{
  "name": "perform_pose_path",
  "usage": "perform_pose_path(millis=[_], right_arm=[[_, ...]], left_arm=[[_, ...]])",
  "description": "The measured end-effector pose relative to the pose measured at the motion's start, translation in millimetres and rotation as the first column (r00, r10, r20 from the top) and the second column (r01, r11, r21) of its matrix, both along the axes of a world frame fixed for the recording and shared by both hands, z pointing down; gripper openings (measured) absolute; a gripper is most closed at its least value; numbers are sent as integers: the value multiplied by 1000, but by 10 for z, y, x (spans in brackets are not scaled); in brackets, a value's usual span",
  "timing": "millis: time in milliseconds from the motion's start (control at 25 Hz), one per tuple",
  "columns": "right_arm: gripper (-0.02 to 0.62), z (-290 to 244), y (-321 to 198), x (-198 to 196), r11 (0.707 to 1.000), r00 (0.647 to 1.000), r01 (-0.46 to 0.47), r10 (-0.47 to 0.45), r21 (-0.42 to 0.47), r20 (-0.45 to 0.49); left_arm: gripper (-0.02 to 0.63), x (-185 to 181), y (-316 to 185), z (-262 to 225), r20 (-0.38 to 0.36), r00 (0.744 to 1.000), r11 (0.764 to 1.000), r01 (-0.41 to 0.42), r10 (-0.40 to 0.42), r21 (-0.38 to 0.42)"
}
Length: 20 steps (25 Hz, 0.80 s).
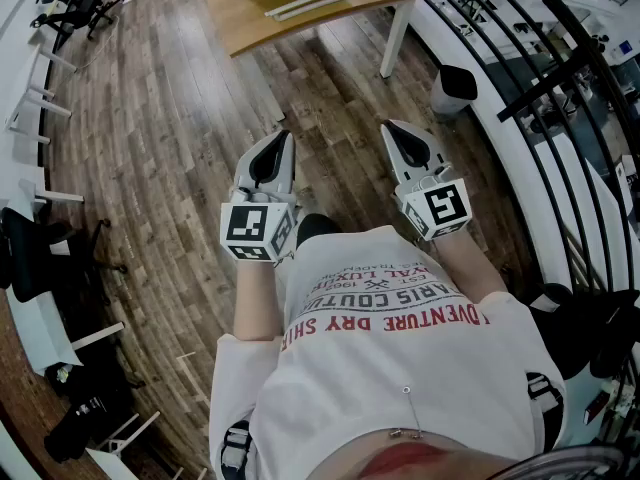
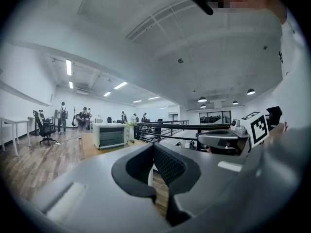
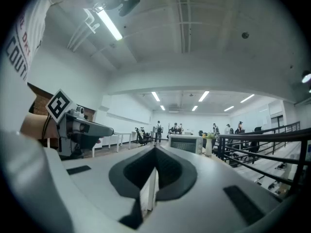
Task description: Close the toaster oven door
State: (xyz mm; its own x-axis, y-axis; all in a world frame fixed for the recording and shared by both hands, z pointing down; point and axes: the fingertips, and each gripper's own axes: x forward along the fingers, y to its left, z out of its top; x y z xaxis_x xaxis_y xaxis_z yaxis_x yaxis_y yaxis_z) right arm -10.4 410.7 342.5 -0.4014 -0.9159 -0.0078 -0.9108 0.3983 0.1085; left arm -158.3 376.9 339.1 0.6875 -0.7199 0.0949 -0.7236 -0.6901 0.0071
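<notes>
Far ahead of left gripper (image 2: 154,149) and right gripper (image 3: 155,153): toaster oven (image 2: 112,136) on a table (image 2: 92,149). Held side by side, pointing forward, both clenched empty.

White boxy toaster oven (image 2: 112,135), dark-windowed door upright (seemingly shut), far off on a wooden table (image 1: 230,18)

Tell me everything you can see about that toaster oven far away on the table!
The toaster oven is a small boxy thing with a pale, metal-looking shell and a dark front window set in a light frame. It stands upright on a wooden table, far off across the room, with its front facing this way. A white vase with a plant stands close beside it. Only the table seems to touch it. It is too far away to tell whether its door is open or shut.
</notes>
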Motion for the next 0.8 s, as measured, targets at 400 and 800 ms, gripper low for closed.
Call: perform_pose_path(millis=[400,800], right_arm=[[-14,56,-32,-38,1000,1000,10,-10,-23,7],[-14,177,-51,155,997,997,-48,52,-68,52]], left_arm=[[12,-19,-26,63,0,1000,1000,4,-4,-22],[107,119,-50,195,-32,999,997,-25,23,-67]])
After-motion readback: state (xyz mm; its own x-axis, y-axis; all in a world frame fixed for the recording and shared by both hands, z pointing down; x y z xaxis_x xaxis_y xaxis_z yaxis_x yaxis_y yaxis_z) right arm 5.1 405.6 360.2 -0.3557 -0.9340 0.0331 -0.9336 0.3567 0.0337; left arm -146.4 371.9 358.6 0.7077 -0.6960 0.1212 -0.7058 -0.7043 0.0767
